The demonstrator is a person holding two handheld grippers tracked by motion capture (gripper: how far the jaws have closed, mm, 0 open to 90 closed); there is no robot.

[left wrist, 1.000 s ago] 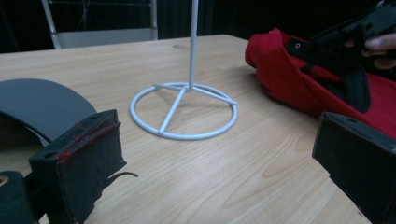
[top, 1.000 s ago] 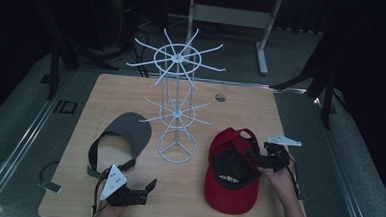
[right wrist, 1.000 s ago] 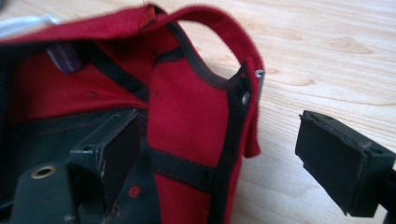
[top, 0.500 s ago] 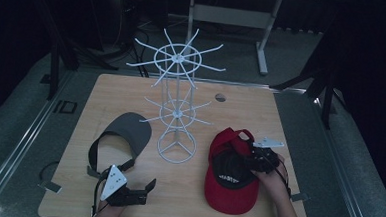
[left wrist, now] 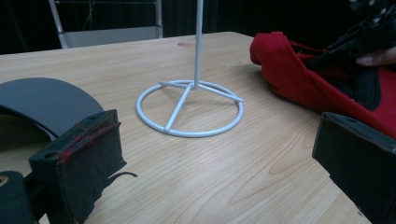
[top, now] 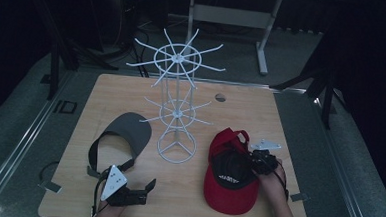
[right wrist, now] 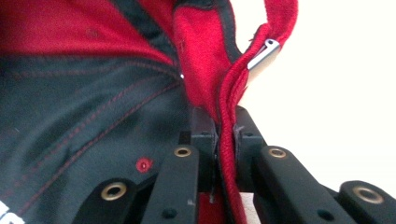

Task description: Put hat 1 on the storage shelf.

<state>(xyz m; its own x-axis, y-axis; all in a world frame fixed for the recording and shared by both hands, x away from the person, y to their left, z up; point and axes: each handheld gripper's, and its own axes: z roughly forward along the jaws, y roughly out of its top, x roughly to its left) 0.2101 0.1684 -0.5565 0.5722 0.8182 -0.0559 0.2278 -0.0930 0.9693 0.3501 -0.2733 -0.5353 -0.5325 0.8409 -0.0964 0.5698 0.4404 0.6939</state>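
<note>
Wooden table (top: 131, 93): one red cap (top: 230, 178) pinched in right gripper (top: 258, 161), left gripper (top: 141, 191) wide open, empty

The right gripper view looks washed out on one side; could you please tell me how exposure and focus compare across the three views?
Right gripper view: background right of the red cap blown out white, close fabric soft. Left gripper view: evenly lit, near pads slightly blurred. High view: dim, surroundings dark, table legible.

tongs (right wrist: 223, 140): black jaws; brass-ringed screw holes; grey three-cornered plate
</note>
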